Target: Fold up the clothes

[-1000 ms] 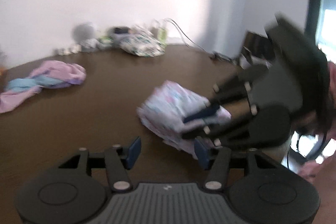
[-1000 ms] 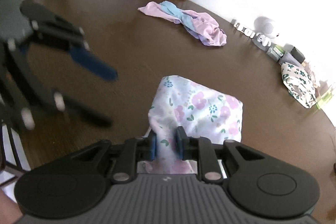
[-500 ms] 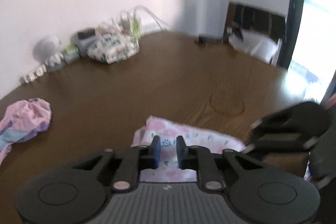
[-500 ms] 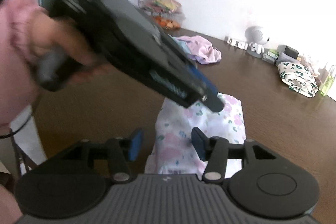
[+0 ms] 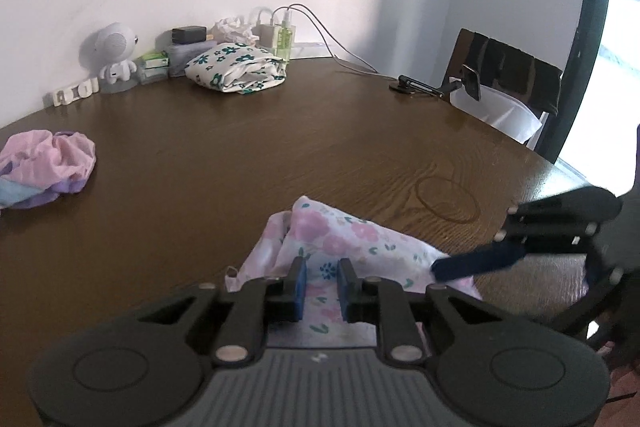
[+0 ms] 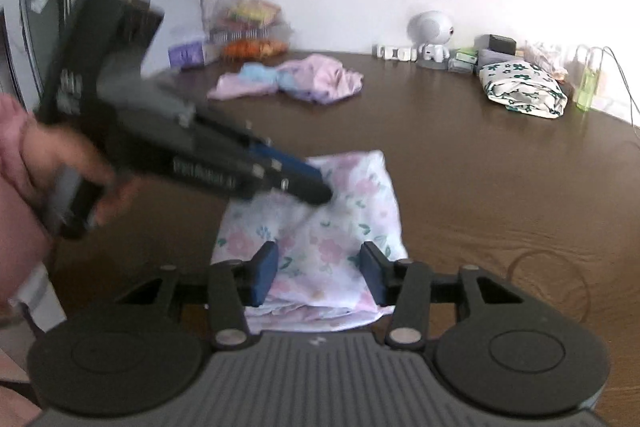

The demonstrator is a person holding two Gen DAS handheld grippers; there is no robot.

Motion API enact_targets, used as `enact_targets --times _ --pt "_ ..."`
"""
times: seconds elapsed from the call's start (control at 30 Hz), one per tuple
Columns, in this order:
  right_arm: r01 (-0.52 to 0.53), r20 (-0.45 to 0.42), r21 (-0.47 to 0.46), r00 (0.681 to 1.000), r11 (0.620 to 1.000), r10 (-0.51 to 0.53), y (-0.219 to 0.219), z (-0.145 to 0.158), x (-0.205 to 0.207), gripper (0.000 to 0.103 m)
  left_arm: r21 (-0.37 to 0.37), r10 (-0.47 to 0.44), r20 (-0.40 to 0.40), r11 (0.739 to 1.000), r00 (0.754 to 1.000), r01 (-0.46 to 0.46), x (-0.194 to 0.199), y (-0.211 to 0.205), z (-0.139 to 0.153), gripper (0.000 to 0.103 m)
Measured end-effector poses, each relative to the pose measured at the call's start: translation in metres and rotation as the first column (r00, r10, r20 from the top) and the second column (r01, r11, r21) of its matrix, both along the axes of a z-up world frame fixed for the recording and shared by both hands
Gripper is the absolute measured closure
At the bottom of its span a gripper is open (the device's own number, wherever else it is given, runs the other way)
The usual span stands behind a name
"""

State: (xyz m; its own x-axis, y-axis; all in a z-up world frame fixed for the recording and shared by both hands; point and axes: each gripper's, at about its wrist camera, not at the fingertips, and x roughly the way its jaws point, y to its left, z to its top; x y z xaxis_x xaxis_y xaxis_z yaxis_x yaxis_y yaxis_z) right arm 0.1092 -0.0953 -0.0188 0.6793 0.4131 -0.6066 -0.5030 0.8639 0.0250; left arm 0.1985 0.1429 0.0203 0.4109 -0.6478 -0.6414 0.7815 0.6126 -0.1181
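Observation:
A folded pink floral cloth (image 5: 340, 247) lies on the dark wooden table (image 5: 280, 147) near its front edge; it also shows in the right wrist view (image 6: 340, 219). My left gripper (image 5: 322, 285) is nearly shut, pinching the cloth's near edge; in the right wrist view (image 6: 316, 187) its fingertips press into the cloth from the left. My right gripper (image 6: 316, 273) is open, its fingers either side of the cloth's near end; it shows blurred in the left wrist view (image 5: 476, 263) at the cloth's right edge.
A crumpled pink, blue and purple garment (image 5: 44, 167) lies at left. A folded white cloth with green flowers (image 5: 236, 67) sits at the back by a small white robot figure (image 5: 114, 55), chargers and cables. A chair (image 5: 508, 83) stands at right. Flowers and snack packs (image 6: 240, 27) stand at the back left.
My left gripper swung over and closed on the floral cloth's edge. My right gripper let go of the cloth, opened and drew back a little.

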Motion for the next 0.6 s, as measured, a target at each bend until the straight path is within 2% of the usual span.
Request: enact_targets --times 0.13,0.23,0.37,0.5,0.6 --pt "0.008 0.055 -0.077 0.999 0.997 -0.004 0.016 -0.010 -0.008 0.055 -0.017 0.022 -0.001 1.000 1.000 -0.022 -0.002 0.001 -0.005 0.086" --pt "-0.001 0.056 -0.080 0.998 0.997 0.006 0.014 -0.012 -0.006 0.055 -0.018 0.025 0.012 1.000 1.000 -0.025 -0.004 0.004 0.003 0.083" --pt "-0.005 0.053 0.043 0.999 0.999 0.003 -0.008 0.002 -0.008 0.054 -0.033 0.075 0.071 0.997 0.995 -0.073 -0.012 0.019 0.022 0.057" --pt "0.016 0.093 0.088 0.995 0.996 -0.025 -0.023 0.019 -0.015 0.051 -0.016 0.082 0.048 0.997 0.995 -0.081 -0.010 0.031 0.020 0.057" --pt "0.023 0.091 0.060 0.995 0.998 -0.028 -0.020 0.016 -0.013 0.048 -0.001 0.069 0.011 0.998 0.998 -0.069 -0.006 0.032 0.009 0.059"
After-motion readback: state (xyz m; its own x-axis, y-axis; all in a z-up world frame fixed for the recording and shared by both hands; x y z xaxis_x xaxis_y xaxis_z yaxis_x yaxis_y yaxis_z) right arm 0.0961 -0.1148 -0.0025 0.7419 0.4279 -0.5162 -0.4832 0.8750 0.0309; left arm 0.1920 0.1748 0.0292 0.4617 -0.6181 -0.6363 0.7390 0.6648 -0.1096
